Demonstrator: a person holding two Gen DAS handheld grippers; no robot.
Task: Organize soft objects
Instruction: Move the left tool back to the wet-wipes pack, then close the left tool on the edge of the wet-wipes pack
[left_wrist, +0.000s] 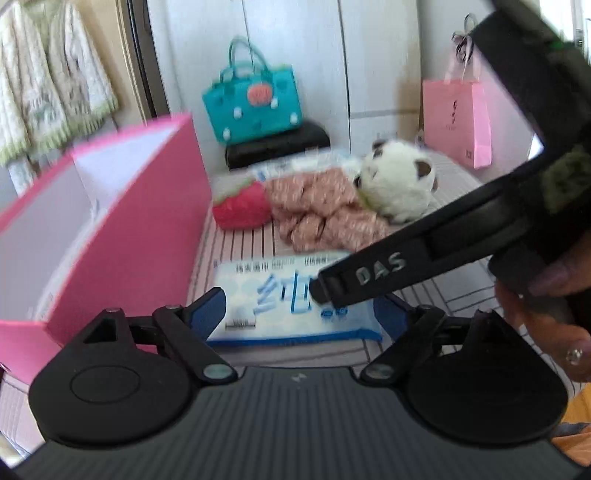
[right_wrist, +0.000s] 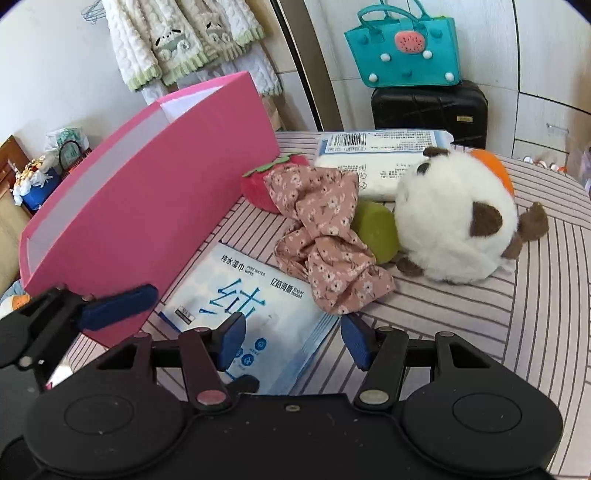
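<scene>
The wet-wipes pack (right_wrist: 245, 314) lies flat on the striped cloth (right_wrist: 535, 295), just beside the pink box (right_wrist: 147, 206). A floral fabric (right_wrist: 325, 236) overlaps its far corner, with a plush toy (right_wrist: 458, 218) and strawberry plush (right_wrist: 258, 184) beyond. The left gripper (left_wrist: 299, 314) and right gripper (right_wrist: 293, 339) both hang spread wide over the pack, grasping nothing.

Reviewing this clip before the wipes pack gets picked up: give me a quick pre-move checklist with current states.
1. Left tool open: ok.
2. Right tool open: ok.
3. Wet wipes pack lying flat between the left tool's fingers: ok.
4. Pink box open on top: ok.
5. Pack free of floral cloth: cannot tell, the cloth's end meets the pack's edge.
6. Tools clear of each other: not ok, the right tool crosses over the pack.
</scene>
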